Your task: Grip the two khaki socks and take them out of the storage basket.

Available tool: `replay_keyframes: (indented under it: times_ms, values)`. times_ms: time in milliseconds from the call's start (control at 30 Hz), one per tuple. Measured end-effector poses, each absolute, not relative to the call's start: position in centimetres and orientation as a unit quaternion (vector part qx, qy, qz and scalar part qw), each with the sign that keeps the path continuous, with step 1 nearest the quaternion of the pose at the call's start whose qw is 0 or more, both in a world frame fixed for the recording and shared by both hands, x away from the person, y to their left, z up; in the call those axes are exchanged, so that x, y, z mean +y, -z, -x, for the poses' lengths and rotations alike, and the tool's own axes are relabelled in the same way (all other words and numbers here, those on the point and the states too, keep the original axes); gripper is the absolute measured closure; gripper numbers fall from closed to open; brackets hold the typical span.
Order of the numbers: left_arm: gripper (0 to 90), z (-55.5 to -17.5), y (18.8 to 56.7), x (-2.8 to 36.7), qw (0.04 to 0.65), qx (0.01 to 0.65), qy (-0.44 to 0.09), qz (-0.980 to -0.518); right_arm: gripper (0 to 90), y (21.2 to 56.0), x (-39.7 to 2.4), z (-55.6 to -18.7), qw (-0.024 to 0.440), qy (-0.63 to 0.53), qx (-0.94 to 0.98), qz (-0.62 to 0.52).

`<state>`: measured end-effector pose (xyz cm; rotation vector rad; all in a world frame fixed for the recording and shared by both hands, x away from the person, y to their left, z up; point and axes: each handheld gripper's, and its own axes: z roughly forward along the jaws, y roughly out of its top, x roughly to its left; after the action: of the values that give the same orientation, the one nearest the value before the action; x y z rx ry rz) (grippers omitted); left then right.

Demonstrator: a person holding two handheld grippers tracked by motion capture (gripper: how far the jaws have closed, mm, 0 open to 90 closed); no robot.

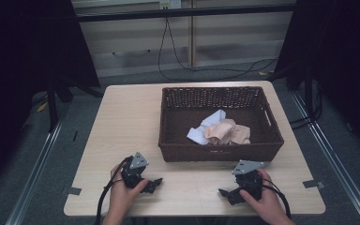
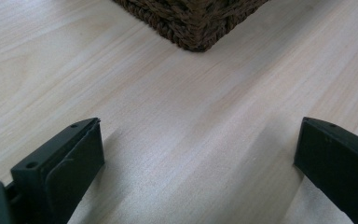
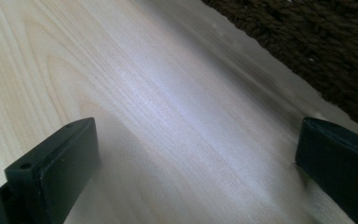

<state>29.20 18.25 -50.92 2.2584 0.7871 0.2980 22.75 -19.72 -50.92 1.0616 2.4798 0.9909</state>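
Each hand carries a black gripper, the left gripper (image 1: 155, 181) and the right gripper (image 1: 225, 192) alike topped by a grey three-cornered plate and trailing a black cable, with flat, blocky black jaws that show small round screw holes near their ends.

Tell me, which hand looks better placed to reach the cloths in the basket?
Probably the right gripper: it rests in front of the basket, roughly below the cloths. The left gripper sits off its near-left corner.
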Motion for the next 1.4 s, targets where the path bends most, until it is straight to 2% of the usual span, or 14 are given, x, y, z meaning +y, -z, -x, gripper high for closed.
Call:
replay_keyframes:
  times_ms: [233,467,667,1400]
  values:
    - [1.0,-29.2,50.9,18.3,0.356,0.304,-0.116,-0.876,0.5,50.2,-18.4,-23.0,0.124,-0.314,0.876,-0.346]
    - [0.9,-29.2,50.9,18.3,0.356,0.304,-0.116,-0.876,2.0,48.3,-17.1,-24.2,0.067,-0.246,0.910,-0.326]
    - [0.9,-29.2,50.9,18.3,0.357,0.304,-0.116,-0.876,2.0,47.4,-16.7,-24.8,0.041,-0.204,0.925,-0.318]
    - [0.8,-29.2,50.9,18.2,0.357,0.305,-0.116,-0.875,3.2,43.9,-16.8,-25.9,0.008,-0.149,0.947,-0.285]
